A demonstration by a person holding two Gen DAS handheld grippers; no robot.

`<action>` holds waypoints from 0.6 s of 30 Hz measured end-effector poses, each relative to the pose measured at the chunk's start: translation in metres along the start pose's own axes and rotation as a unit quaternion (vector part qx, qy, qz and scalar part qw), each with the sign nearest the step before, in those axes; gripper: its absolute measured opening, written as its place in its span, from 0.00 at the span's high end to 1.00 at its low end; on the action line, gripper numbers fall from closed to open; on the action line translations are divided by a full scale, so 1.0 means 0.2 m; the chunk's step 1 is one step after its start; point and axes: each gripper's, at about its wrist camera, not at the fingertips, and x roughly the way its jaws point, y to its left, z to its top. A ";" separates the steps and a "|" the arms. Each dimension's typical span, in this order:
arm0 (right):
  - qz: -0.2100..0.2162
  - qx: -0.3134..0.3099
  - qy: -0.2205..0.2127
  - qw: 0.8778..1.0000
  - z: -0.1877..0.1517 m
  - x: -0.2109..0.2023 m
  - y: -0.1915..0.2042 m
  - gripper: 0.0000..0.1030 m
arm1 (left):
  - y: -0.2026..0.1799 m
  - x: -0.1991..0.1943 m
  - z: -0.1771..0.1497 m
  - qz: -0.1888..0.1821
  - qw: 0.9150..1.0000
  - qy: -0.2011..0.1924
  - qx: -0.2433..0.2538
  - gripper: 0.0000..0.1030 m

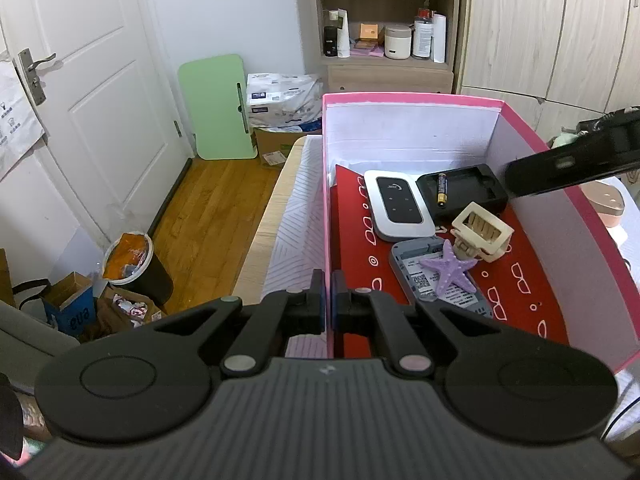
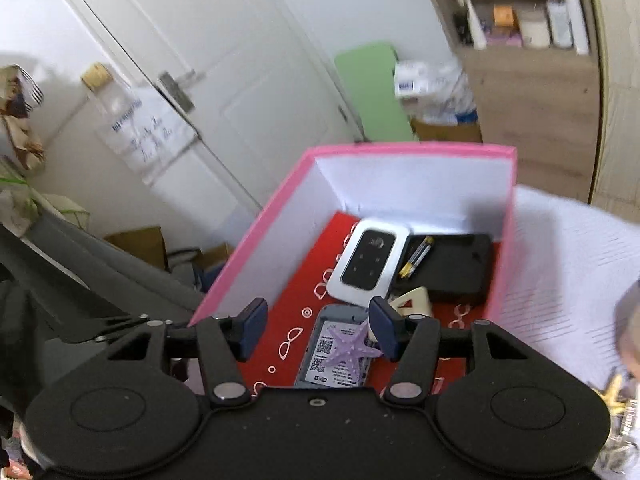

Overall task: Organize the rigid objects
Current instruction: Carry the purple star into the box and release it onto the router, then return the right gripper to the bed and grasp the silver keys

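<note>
- Bedroom, white door behind; pink cardboard box (image 1: pixel 412 100) on a pale striped cloth.
- Left gripper (image 1: pixel 329 304) clamps the box's near wall.
- Right gripper (image 2: pixel 318 330), jaws apart, empty, hovers above the purple plastic starfish (image 2: pixel 350 346) inside.
- Tugging might tip the box.

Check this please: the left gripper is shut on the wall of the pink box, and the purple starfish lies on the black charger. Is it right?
Not quite. The left gripper is indeed shut on the pink box wall, but the purple starfish lies on the grey device, not the black charger. The left wrist view shows it.
</note>
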 end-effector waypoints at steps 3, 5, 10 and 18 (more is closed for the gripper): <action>-0.014 -0.016 -0.032 0.999 -0.04 -0.13 0.01 0.40 | 0.00 0.00 0.00 0.001 1.000 0.001 -0.002 0.98; -0.024 -0.023 -0.055 0.998 -0.07 -0.21 0.00 0.40 | -0.01 0.00 0.00 0.003 1.000 0.002 -0.001 0.98; -0.076 -0.037 -0.105 0.991 -0.18 -0.37 -0.07 0.39 | -0.01 -0.01 0.00 0.008 1.000 0.002 0.001 0.98; -0.105 -0.034 -0.192 0.975 -0.42 -0.56 -0.26 0.39 | 0.00 -0.02 0.00 0.002 1.000 0.004 -0.009 0.98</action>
